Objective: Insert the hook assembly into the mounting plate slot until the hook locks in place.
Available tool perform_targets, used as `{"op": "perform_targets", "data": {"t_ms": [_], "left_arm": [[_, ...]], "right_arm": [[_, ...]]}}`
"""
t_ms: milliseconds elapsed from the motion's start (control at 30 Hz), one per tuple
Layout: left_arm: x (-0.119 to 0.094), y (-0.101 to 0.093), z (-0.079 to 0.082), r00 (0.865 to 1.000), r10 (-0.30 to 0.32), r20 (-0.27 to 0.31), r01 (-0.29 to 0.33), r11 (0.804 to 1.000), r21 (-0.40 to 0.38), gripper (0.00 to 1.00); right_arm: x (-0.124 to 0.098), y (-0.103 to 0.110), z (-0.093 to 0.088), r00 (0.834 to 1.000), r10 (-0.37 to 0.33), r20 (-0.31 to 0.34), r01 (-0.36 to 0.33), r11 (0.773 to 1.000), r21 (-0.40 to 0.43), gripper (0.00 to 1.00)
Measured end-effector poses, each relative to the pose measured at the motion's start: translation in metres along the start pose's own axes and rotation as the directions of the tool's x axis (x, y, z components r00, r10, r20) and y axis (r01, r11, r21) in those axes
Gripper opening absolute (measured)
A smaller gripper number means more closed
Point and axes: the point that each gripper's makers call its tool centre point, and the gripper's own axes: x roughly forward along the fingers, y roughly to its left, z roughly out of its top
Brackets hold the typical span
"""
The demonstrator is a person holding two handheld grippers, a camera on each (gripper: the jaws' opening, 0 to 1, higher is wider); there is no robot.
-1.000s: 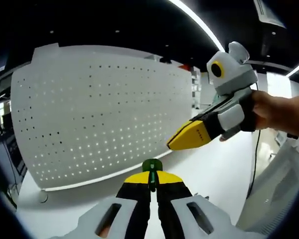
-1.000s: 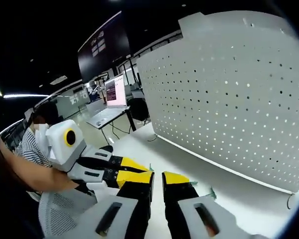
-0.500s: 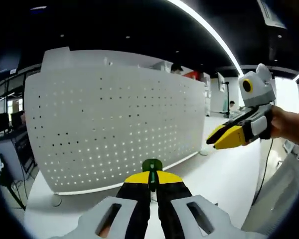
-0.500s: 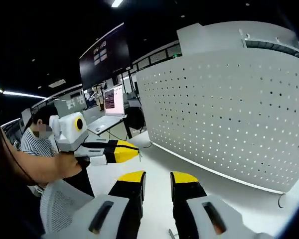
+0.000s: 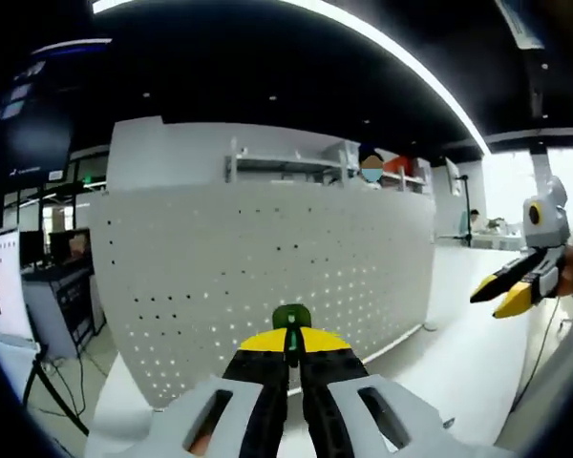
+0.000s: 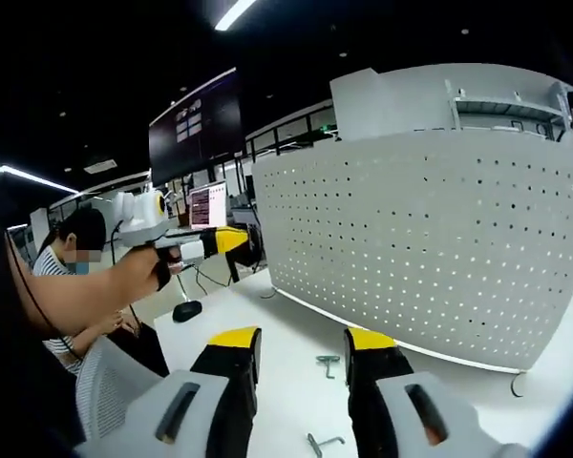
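Observation:
The white perforated mounting plate (image 5: 267, 272) stands upright on the white table (image 5: 458, 353), straight ahead of my left gripper (image 5: 291, 345). That gripper is shut on a small green hook part (image 5: 291, 319), which pokes up between the yellow tips. My right gripper (image 5: 516, 286) shows far to the right, held by a hand. In the right gripper view, my right gripper (image 6: 301, 343) stands open with nothing between its jaws. The plate (image 6: 430, 253) is to its right and the left gripper (image 6: 205, 243) is up at the left. Two metal hooks (image 6: 327, 363) (image 6: 323, 443) lie on the table.
A person in a striped shirt (image 6: 72, 253) sits at the left beside a mesh chair back (image 6: 115, 382). Behind are a lit monitor (image 6: 213, 203) and a large dark screen (image 6: 196, 124). The plate's round foot (image 6: 520, 384) rests on the table at the right.
The two grippers have drawn well apart and both views have pulled back from the plate. The right gripper's jaws have spread from nearly shut to open. Two metal hooks have come into view.

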Motion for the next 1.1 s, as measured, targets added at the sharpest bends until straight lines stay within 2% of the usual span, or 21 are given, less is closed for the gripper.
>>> {"op": "perform_targets", "data": {"t_ms": [167, 600, 900, 1100], "left_arm": [[0.009, 0.011, 0.016, 0.999, 0.018, 0.031, -0.018, 1.0, 0.004, 0.03], [0.039, 0.041, 0.041, 0.993, 0.095, 0.071, -0.097, 0.995, 0.02, 0.02], [0.06, 0.07, 0.063, 0.982, 0.165, 0.096, -0.173, 0.982, 0.081, 0.02], [0.077, 0.078, 0.07, 0.975, 0.197, 0.106, -0.207, 0.974, 0.09, 0.02]], "right_arm": [[-0.008, -0.009, 0.001, 1.0, -0.029, 0.01, 0.029, 1.0, 0.001, 0.35], [-0.014, -0.018, -0.005, 0.998, -0.067, -0.006, 0.067, 0.998, 0.006, 0.36], [-0.016, -0.026, -0.004, 0.996, -0.094, -0.006, 0.094, 0.996, 0.007, 0.36], [-0.015, -0.026, -0.006, 0.995, -0.101, -0.017, 0.101, 0.995, 0.003, 0.36]]}}
